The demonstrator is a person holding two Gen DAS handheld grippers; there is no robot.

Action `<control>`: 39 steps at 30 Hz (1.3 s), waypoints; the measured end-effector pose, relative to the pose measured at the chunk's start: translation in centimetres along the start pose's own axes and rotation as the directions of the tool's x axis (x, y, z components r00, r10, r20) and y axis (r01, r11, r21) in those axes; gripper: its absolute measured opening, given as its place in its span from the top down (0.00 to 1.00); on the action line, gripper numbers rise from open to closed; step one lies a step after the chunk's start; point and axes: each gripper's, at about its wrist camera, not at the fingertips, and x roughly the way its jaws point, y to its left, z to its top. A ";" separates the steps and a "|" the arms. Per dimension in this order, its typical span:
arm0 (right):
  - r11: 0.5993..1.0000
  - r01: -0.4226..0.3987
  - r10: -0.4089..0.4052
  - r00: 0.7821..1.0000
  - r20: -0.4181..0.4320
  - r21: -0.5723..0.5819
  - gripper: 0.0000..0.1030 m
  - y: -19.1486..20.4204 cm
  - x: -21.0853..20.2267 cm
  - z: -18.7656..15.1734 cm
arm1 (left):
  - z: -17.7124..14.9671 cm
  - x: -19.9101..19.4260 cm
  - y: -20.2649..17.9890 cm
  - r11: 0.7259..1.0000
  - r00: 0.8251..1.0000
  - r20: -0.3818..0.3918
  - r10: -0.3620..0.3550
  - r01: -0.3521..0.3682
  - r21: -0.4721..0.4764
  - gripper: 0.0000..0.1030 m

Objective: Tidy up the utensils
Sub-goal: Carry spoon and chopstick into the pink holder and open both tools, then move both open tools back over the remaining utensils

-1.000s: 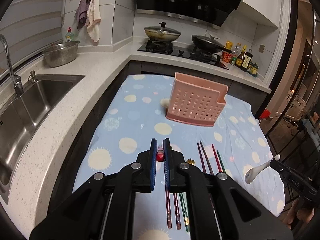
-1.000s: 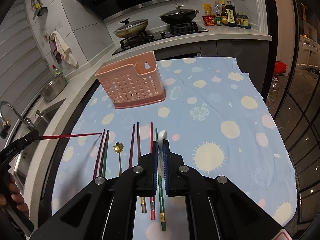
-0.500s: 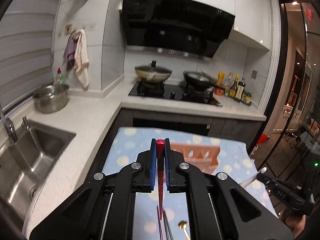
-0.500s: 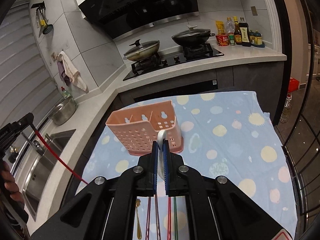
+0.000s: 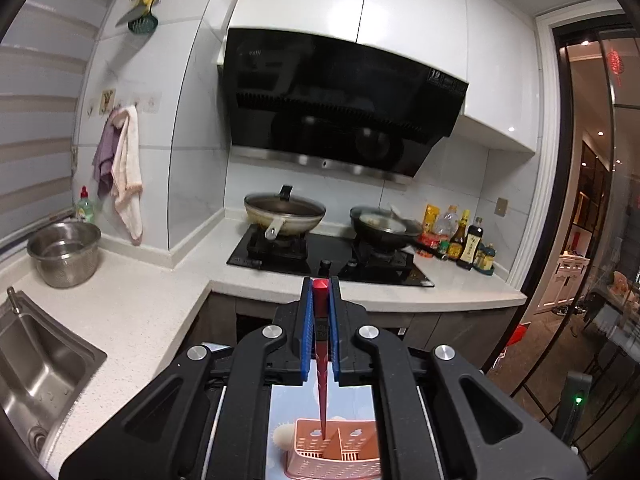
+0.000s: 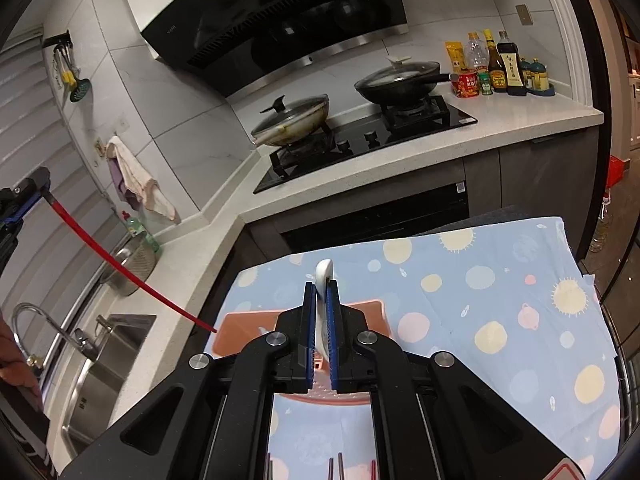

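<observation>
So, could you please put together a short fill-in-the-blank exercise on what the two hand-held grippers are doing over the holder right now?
1. The left hand-held gripper is shut on a ____ chopstick.
2. The chopstick's lower tip points down into the pink ____.
3. The right hand-held gripper is shut on a ____ spoon.
4. The holder stands on a blue cloth printed with ____.

Missing words: red; utensil holder; white; suns
</observation>
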 end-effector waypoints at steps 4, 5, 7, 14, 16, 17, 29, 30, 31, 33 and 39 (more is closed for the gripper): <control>1.000 0.024 -0.024 0.999 -0.047 0.008 0.95 -1.0 2.5 -0.7 | -2.5 3.4 0.8 1.000 0.997 -0.080 0.008 -0.009 -0.018 0.93; 0.999 0.034 -0.033 0.998 -0.057 0.008 0.95 -1.2 2.9 -1.0 | -3.3 4.1 0.9 1.000 0.995 -0.102 0.013 -0.015 -0.018 0.93; 0.999 0.044 -0.044 0.996 -0.073 0.000 0.94 -1.4 3.6 -1.6 | -4.7 4.9 1.2 1.000 0.991 -0.134 0.021 -0.024 -0.020 0.93; 0.996 0.088 -0.090 0.995 -0.051 -0.029 0.88 -1.5 3.3 -2.6 | -7.8 6.2 2.4 0.998 0.976 -0.217 0.034 -0.043 -0.040 0.80; 0.995 0.093 -0.094 0.995 -0.033 -0.029 0.77 -1.2 2.3 -2.6 | -8.0 5.5 2.5 0.996 0.975 -0.211 0.075 -0.084 -0.035 0.47; 0.995 0.098 -0.099 0.995 -0.021 -0.036 0.74 -1.0 1.7 -2.6 | -8.2 5.0 2.5 0.995 0.976 -0.202 0.086 -0.094 -0.030 0.44; 0.987 0.139 -0.138 0.990 0.015 -0.083 0.55 0.0 -6.6 -8.2 | -13.8 -2.6 2.5 0.988 0.948 -0.278 0.155 -0.145 0.056 0.40; 0.986 0.147 -0.146 0.989 0.009 -0.085 0.53 0.0 -7.3 -9.0 | -14.7 -3.4 2.3 0.987 0.943 -0.293 0.159 -0.146 0.066 0.40; 0.984 0.151 -0.151 0.989 0.004 -0.092 0.52 -0.1 -7.9 -9.9 | -15.5 -4.1 2.2 0.986 0.937 -0.308 0.163 -0.147 0.075 0.40; 0.980 0.167 -0.169 0.986 -0.010 -0.104 0.52 -0.1 -9.1 -11.7 | -17.4 -5.5 2.1 0.985 0.926 -0.337 0.171 -0.149 0.091 0.40; 0.973 0.193 -0.207 0.973 -0.100 -0.130 0.51 -1.3 -11.7 -18.1 | -22.8 -9.0 2.4 0.988 0.887 -0.433 0.157 -0.145 0.061 0.40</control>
